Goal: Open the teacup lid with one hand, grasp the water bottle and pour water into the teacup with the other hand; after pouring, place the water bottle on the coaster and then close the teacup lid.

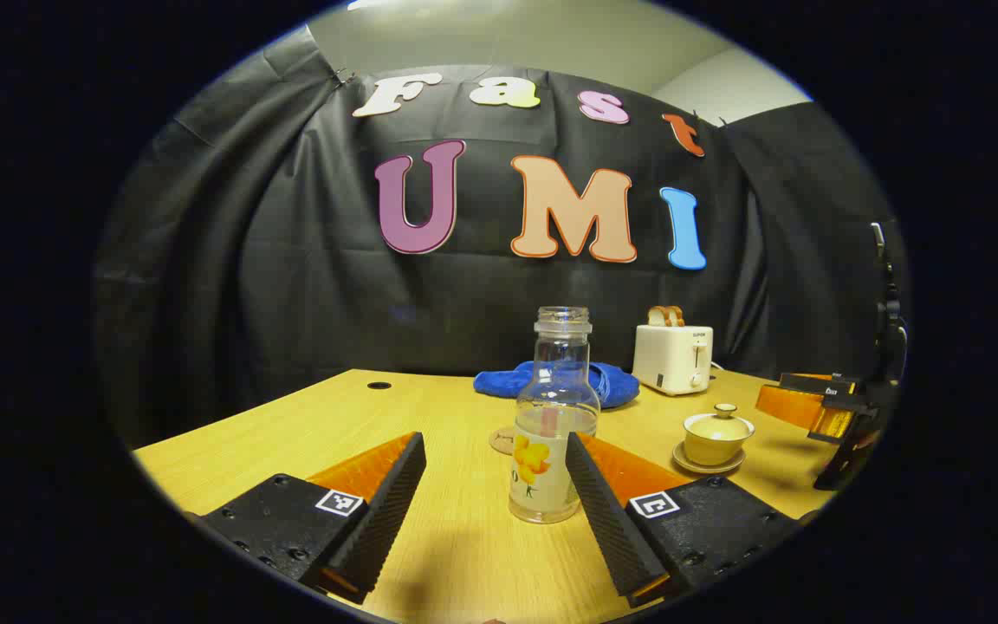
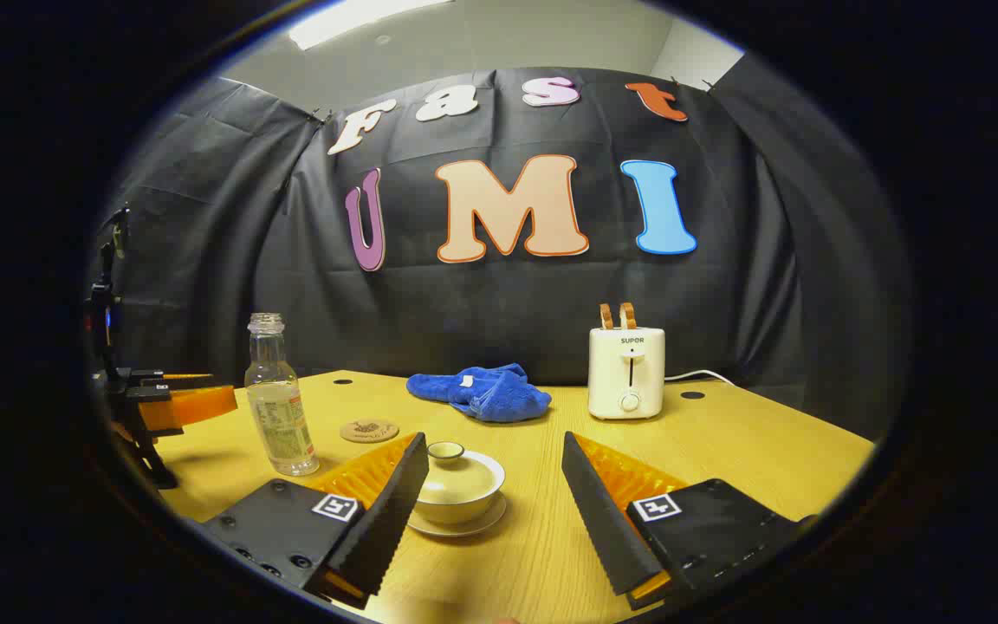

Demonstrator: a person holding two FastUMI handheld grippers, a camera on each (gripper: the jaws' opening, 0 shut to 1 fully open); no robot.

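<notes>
My left tool (image 1: 495,481) wide open before the bottle (image 1: 554,425), my right tool (image 2: 495,485) wide open, empty, near the lidded teacup (image 2: 457,485) on the counter (image 2: 750,442)

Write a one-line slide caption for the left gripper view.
Open left gripper faces the uncapped bottle; lidded teacup waits to its right.

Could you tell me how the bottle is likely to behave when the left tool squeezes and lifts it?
The bottle looks like clear glass, so probably stiff and somewhat slippery. It is tall and narrow and looks partly filled, so a nudge near the neck might tip it. It has no cap, so tilting could spill water.
</notes>
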